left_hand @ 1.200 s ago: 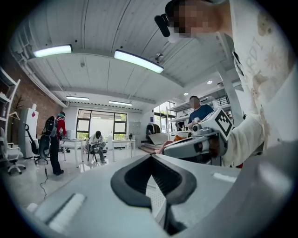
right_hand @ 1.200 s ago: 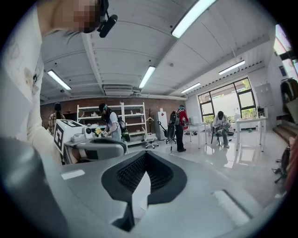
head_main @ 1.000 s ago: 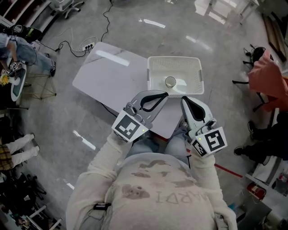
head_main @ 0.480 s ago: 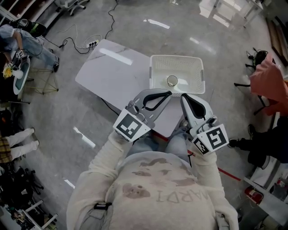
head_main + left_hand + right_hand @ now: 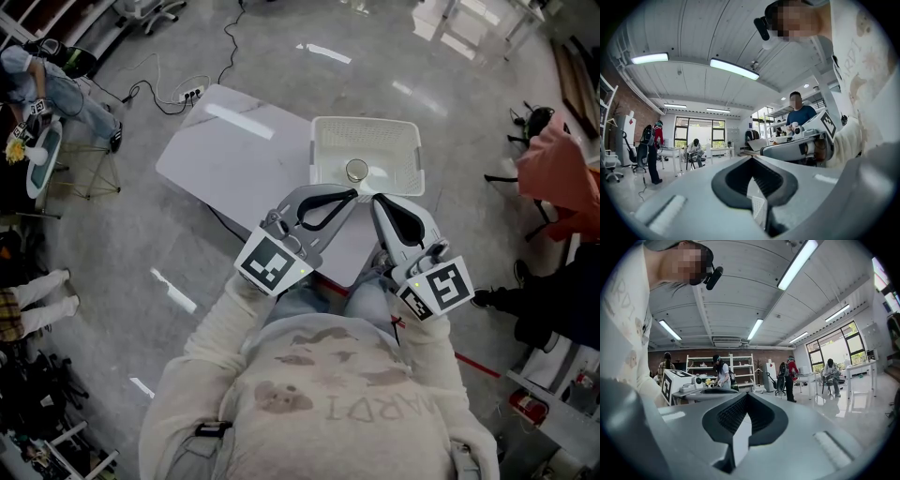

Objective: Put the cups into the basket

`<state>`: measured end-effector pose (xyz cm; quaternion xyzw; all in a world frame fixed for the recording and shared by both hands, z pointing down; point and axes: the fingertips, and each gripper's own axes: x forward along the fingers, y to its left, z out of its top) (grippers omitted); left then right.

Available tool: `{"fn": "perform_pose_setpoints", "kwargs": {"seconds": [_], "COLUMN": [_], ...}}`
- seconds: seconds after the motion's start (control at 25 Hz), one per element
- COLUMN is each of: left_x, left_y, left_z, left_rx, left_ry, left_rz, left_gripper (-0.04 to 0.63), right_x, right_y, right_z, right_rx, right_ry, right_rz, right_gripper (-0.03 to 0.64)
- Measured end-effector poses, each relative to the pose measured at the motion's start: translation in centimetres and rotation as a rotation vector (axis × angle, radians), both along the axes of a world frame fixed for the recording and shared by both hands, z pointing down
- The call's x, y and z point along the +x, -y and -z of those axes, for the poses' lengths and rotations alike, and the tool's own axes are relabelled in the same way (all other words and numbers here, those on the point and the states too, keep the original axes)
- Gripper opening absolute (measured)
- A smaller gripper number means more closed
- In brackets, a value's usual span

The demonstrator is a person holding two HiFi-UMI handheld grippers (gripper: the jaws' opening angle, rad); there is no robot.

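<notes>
White table (image 5: 234, 159), basket (image 5: 413, 150) holding one cup (image 5: 356, 170), left gripper (image 5: 351, 195) and right gripper (image 5: 376, 199) closed, empty, tips hiding basket rim.

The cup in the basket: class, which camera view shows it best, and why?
The head view. It looks steeply down into the white basket, so the cup shows from above, rim and all, near the basket's front wall. The left gripper view and the right gripper view look out at ceiling, lights and room, and neither shows the cup.
</notes>
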<state>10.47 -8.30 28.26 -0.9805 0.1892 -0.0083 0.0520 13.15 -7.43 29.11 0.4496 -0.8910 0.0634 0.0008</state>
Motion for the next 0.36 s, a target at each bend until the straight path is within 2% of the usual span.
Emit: {"fn": "perform_pose_setpoints", "kwargs": {"seconds": [0.36], "left_x": [-2.2], "left_y": [-0.6], "left_z": [0.8], "left_rx": [0.030], "left_ry": [0.005], "left_rz": [-0.033], "left_gripper": [0.000], "right_x": [-2.7], "right_y": [0.0], "right_z": [0.9], "right_rx": [0.017], "right_ry": [-0.003], "right_rz": [-0.019], "right_gripper": [0.025]}}
